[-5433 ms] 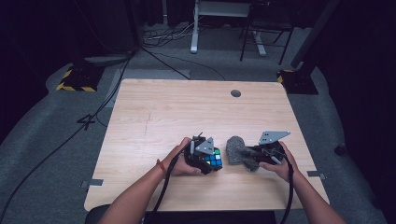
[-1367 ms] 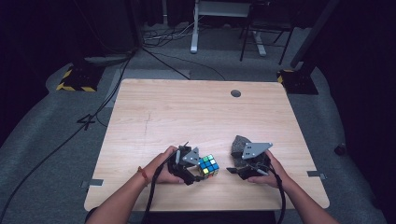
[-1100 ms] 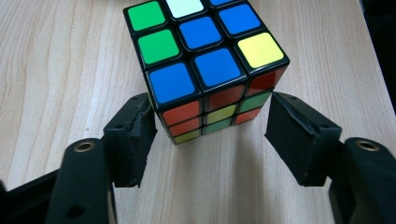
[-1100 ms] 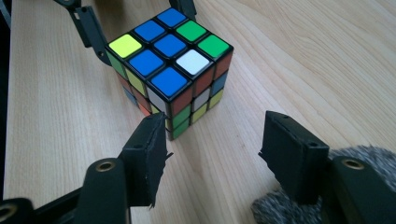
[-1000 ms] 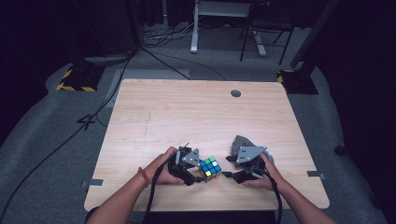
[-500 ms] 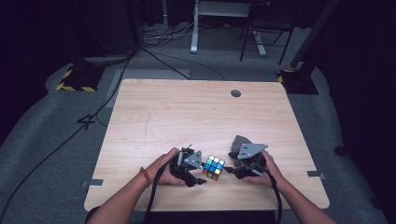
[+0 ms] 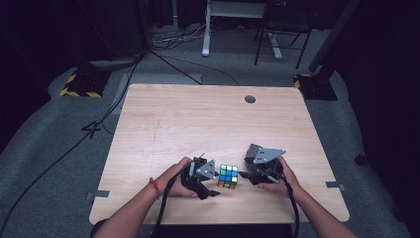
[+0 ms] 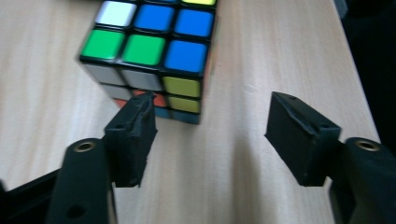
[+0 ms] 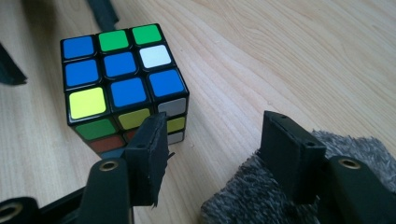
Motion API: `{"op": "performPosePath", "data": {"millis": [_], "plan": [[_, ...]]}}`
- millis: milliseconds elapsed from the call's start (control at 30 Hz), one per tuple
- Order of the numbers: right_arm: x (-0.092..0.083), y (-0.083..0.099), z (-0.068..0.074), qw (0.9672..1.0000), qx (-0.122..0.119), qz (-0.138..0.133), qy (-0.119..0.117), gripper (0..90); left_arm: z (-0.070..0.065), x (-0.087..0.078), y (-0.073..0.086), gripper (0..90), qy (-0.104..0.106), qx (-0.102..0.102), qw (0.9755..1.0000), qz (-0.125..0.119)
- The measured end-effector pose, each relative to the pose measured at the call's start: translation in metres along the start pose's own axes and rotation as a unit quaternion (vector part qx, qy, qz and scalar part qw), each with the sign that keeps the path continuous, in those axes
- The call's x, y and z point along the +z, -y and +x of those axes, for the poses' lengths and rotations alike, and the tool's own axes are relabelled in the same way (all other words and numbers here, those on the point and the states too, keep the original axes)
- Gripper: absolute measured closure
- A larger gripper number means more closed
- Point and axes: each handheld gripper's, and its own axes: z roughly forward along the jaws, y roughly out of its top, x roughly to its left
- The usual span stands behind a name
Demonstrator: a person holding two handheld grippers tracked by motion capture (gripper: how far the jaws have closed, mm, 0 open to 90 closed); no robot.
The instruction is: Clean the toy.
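Left tool (image 8: 212,126) just opened, off cube (image 8: 149,56); cube on table (image 7: 198,119).

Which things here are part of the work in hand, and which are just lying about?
In use:
- cube, resting on the table between both grippers
- left gripper, open beside it
- right gripper, open
- grey cloth under the right gripper

Lying about:
- floor cables

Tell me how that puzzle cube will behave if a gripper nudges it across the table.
The puzzle cube sits flat on one face on the smooth wooden table, so it would probably slide rather than roll or tip. Its glossy stickered faces look hard and likely slippery for the pads. It looks rigid, though its layers might twist under an off-centre push.
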Motion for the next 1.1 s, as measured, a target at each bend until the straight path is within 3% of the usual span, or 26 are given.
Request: {"op": "performPosePath", "data": {"millis": [133,267,367,467,600,800,1100], "plan": [[-0.003,0.002,0.000,1.0000,-0.002,0.001,-0.004,43.4,0.006,-0.007,0.001,24.6,-0.026,-0.019,0.9992,-0.025],[-0.004,0.005,-0.001,0.9999,-0.003,0.003,-0.014,43.7,0.011,-0.007,-0.015,15.8,-0.042,-0.022,0.9977,-0.048],[-0.003,0.006,0.001,0.9997,-0.006,0.002,-0.022,43.1,0.010,-0.002,-0.030,16.5,-0.027,-0.002,0.9985,-0.049],[-0.004,0.004,0.004,0.9995,-0.010,-0.008,-0.027,42.7,0.011,0.009,-0.036,16.4,-0.017,0.007,0.9991,-0.038],[-0.005,0.003,0.006,0.9992,-0.011,-0.019,-0.032,42.1,0.014,0.017,-0.033,16.7,-0.014,0.005,0.9997,-0.019],[-0.003,0.002,0.008,0.9990,-0.015,-0.017,-0.039,41.4,0.022,0.019,-0.025,26.1,0.000,-0.018,0.9996,-0.024],[-0.003,0.001,0.008,0.9985,-0.010,-0.032,-0.044,41.4,0.019,0.022,-0.022,27.0,0.003,-0.005,0.9998,-0.018]]}}
